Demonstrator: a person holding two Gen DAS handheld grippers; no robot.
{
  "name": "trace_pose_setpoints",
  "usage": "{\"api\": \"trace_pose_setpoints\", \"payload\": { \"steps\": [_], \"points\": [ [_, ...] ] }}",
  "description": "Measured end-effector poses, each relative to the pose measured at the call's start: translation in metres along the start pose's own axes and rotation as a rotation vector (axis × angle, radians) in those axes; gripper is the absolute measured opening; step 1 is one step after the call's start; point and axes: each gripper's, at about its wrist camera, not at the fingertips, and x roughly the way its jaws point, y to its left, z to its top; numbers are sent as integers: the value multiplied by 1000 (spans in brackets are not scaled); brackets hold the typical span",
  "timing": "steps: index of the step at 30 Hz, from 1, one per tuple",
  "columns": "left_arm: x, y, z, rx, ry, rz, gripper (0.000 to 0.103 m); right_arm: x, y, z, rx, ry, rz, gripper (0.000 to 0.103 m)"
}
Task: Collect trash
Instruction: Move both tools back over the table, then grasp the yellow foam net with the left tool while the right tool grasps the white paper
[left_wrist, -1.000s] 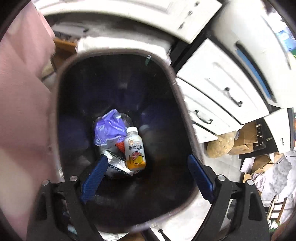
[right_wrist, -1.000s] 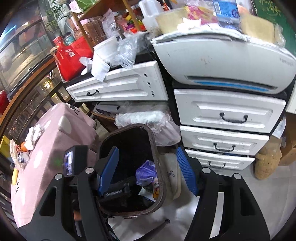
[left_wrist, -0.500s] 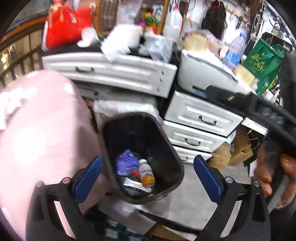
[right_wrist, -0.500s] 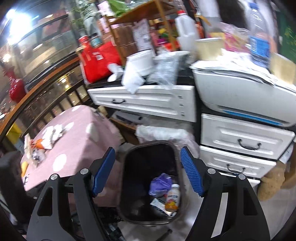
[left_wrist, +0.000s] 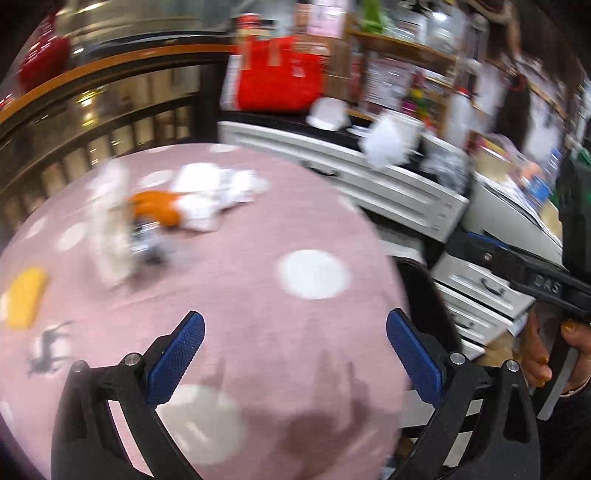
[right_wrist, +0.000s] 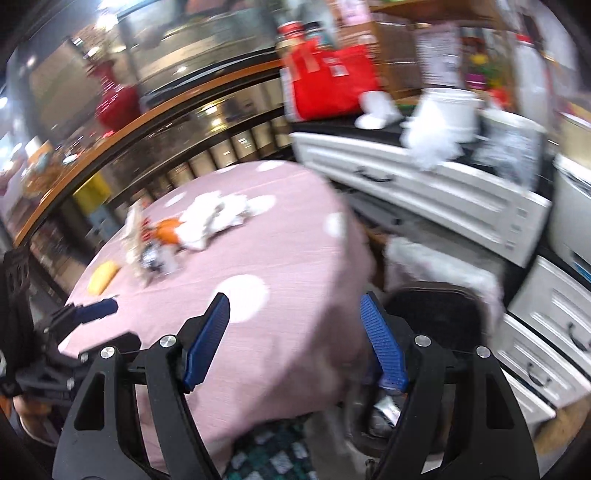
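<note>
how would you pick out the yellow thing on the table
Find the round table with the pink, white-dotted cloth. The yellow thing lies flat near its left edge, apart from the white-and-orange litter pile; it is the only yellow item there.

The left claw (left_wrist: 295, 354) is wide open, with nothing between its two blue pads (left_wrist: 177, 356). Its jaws have just been opening. It points forward and down. The right claw (right_wrist: 295, 341) is open too, a bit less wide, and it holds nothing. It also points forward and down. In the left wrist view, the right claw shows at the right edge, and a hand (left_wrist: 546, 350) grips its handle with bent fingers. In the right wrist view, the left claw shows at the left edge, with one blue pad sticking out.
</note>
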Motion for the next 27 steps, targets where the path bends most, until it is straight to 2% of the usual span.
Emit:
{"api": "trace_pose_setpoints", "payload": {
  "steps": [8,13,16,21,27],
  "points": [
    [-32,113,-15,-161,-1,174,97,45,84,13,-141,59,133,73],
    [-40,184,-27,-279,24,248,97,69,133,21,-224,75,195,73],
    [-40,224,-27,-348,36,272,97,81,155,28,-246,79,219,73],
    [-24,270,-18,-360,85,310,97,98,181,42,-289,69,235,73],
    [8,309,-10,-382,152,298,96,114,200,54,-312,75,236,73]
  ]
}}
